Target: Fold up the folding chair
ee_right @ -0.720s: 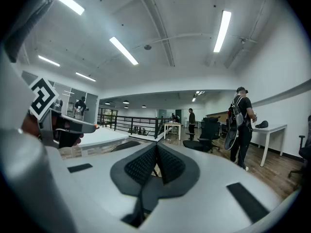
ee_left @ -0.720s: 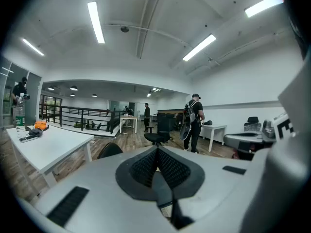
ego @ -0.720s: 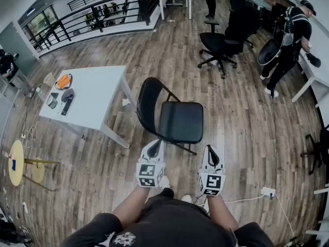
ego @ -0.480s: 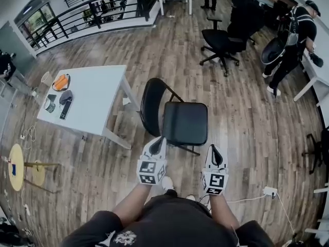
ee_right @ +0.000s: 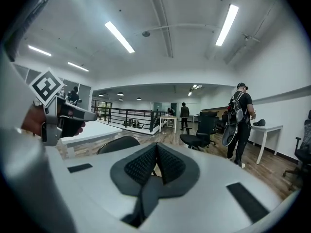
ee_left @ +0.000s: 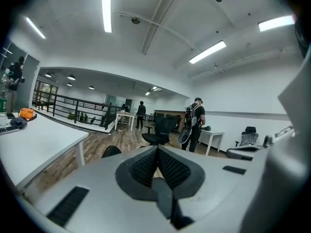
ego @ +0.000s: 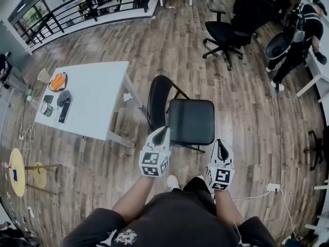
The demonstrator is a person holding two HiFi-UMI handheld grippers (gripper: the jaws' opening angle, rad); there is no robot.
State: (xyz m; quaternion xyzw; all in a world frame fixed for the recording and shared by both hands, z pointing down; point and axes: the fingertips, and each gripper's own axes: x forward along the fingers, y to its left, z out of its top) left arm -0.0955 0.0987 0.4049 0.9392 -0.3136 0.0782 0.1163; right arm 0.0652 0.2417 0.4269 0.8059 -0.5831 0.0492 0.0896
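Chair (ego: 191, 121) stands unfolded on the wood floor (ego: 154, 50), just right of the white bench (ego: 92, 99); backrest on its left side in head view, seat facing me; L tool (ego: 163, 131) clenched, nothing between the jaws; its tip overlaps the seat's near-left corner from above, can't tell if it touches; R tool (ego: 221, 144) clenched too, empty, tip just short of the seat's near-right corner; both tools point fwd, slightly down; orange item (ego: 59, 81) and some dark bits sit at the bench's far left; black office chair (ego: 223, 35) well beyond; a person (ego: 300, 30) at far right.
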